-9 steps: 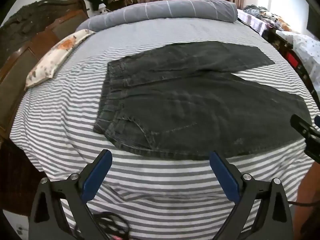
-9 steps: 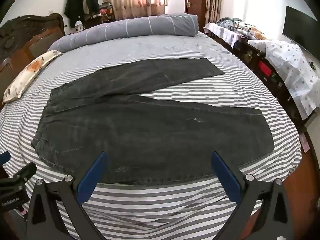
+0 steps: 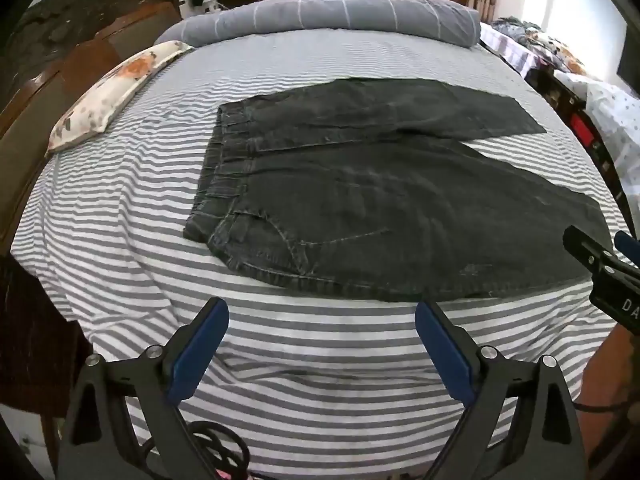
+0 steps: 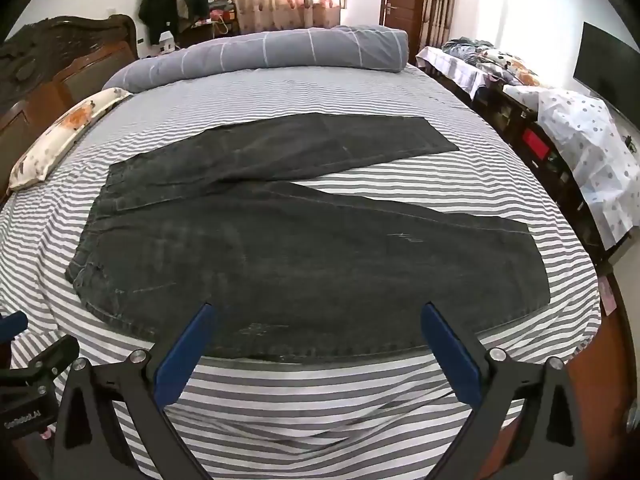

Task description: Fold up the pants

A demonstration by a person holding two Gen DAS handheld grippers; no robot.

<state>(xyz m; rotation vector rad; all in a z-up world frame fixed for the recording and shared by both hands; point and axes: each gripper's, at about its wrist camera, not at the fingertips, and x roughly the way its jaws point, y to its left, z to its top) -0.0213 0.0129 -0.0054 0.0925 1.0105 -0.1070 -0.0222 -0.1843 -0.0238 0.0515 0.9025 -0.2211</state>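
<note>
Holding my left gripper [image 3: 322,334] and right gripper [image 4: 316,340] wide and empty, I see the pants [image 4: 304,252] spread flat just ahead: limp, weighty denim, I judge, best pinched at the near hem.

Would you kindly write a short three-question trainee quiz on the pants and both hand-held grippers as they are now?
1. True or false: the pants lie spread with both legs apart on the striped sheet.
2. Is the left hand-held gripper or the right hand-held gripper gripping fabric?
3. The waistband lies toward the: A) floral pillow B) dotted cloth.

Key: 1 true; 2 neither, both open; 3 A.
</note>
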